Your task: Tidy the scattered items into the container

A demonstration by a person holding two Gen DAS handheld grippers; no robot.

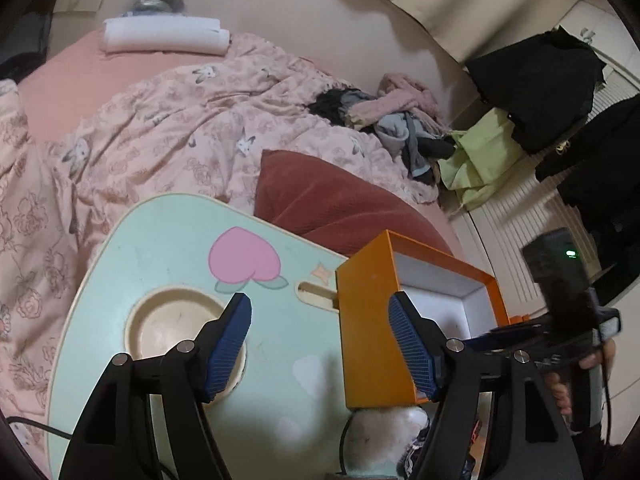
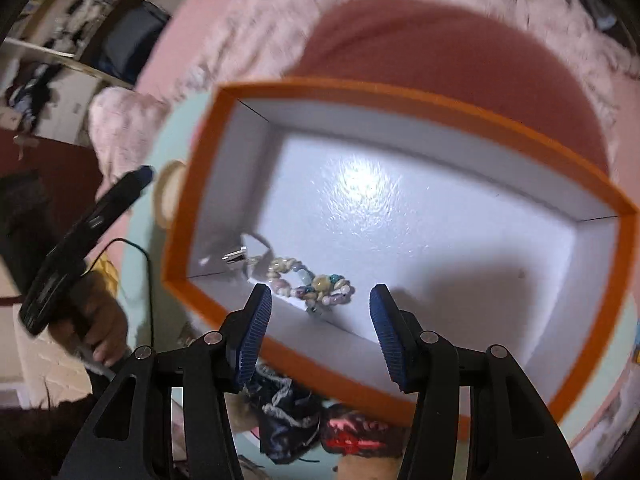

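An orange box (image 2: 404, 100) with a white inside stands on a mint-green lap table (image 1: 160, 240). On the box's floor, by its near wall, lie a shell-bead bracelet (image 2: 312, 284) and a small silver clip (image 2: 236, 257). My right gripper (image 2: 320, 294) hangs open above that near wall, pointing steeply down, with nothing pinched. My left gripper (image 1: 320, 300) is open beside the box (image 1: 368, 320), and the box's left corner shows between its fingers without being touched. On the table in front of the box lie a dark fabric item (image 2: 288, 412), a red item (image 2: 352, 436) and a white fluffy item (image 1: 384, 420).
The table has a round cup recess (image 1: 168, 320) and sits on a bed with a pink floral quilt (image 1: 160, 120). A dark red cushion (image 1: 340, 204) lies behind the box. A pile of clothes (image 1: 400, 120) is at the bed's far side. A black cable (image 2: 148, 280) runs along the table's left edge.
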